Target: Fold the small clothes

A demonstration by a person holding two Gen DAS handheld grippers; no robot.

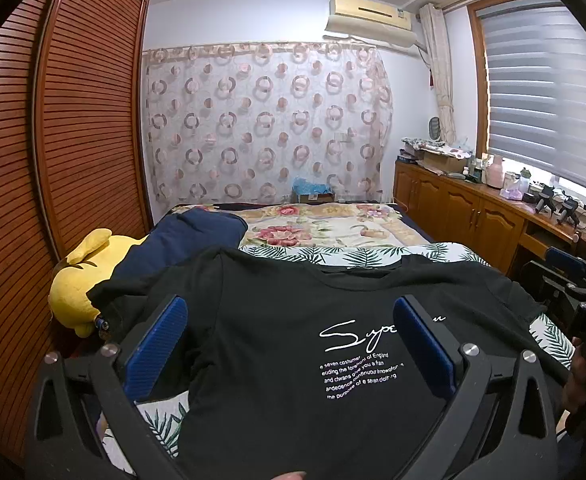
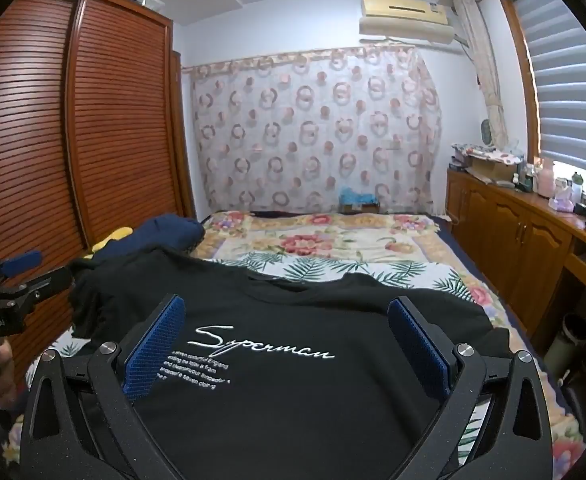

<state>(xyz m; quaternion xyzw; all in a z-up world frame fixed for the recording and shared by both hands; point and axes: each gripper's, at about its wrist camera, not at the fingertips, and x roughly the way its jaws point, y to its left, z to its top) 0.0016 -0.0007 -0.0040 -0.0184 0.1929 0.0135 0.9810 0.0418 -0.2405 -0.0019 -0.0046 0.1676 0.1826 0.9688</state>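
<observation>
while both grippers, left (image 1: 289, 344) and right (image 2: 285, 340), gape over the shirt (image 2: 293, 360), a plush (image 1: 81, 280) and blue bundle (image 1: 197, 236) crowd its left sleeve.

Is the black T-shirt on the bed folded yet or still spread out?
Spread out: the black T-shirt lies flat, print up, collar and both shoulders showing, no fold visible.

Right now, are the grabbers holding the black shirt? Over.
Both grippers, left gripper and right gripper, open, holding nothing. Black T-shirt spread flat on bed. Nothing on top.

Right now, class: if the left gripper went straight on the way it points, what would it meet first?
Probably the black T-shirt spread on the bed; the left gripper tilts slightly down towards it, though depth is unclear.
</observation>
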